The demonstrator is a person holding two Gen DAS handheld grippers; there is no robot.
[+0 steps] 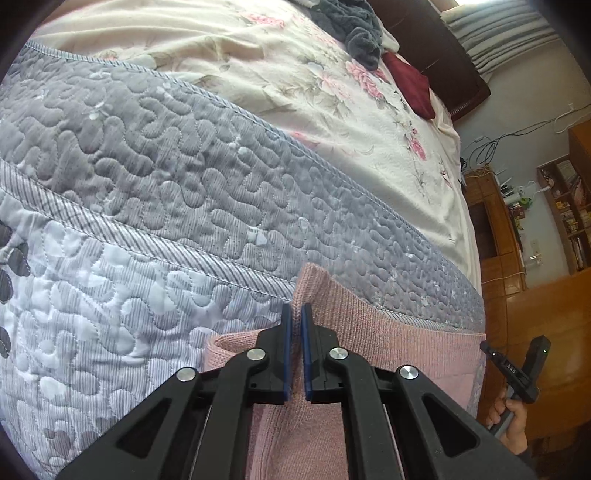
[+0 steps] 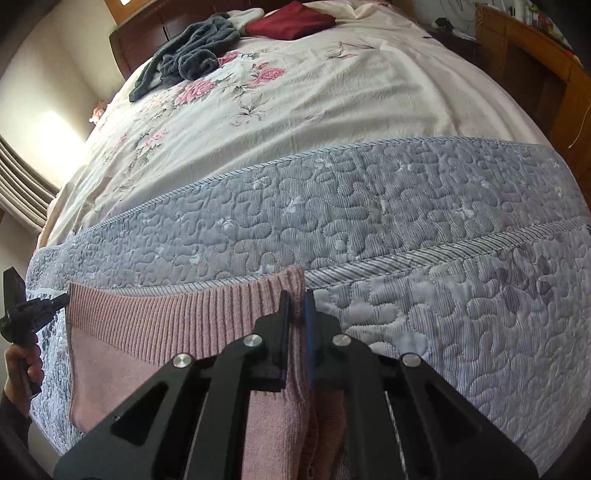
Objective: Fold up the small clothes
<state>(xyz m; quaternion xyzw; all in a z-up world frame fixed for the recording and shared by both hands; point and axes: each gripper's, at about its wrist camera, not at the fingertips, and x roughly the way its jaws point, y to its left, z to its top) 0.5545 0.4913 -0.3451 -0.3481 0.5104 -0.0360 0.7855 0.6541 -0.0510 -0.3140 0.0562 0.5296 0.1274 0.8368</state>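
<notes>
Left wrist view: left tongs [image 1: 296, 317] clamped on a corner of the pink knit garment [image 1: 354, 325], which lies on the grey quilt [image 1: 184, 177] of the bed | Right wrist view: right tongs [image 2: 297, 306] clamped on the garment's ribbed hem [image 2: 207, 314]; grey towel [image 2: 184, 59] and red cloth [image 2: 291, 22] well apart, near the headboard.
</notes>
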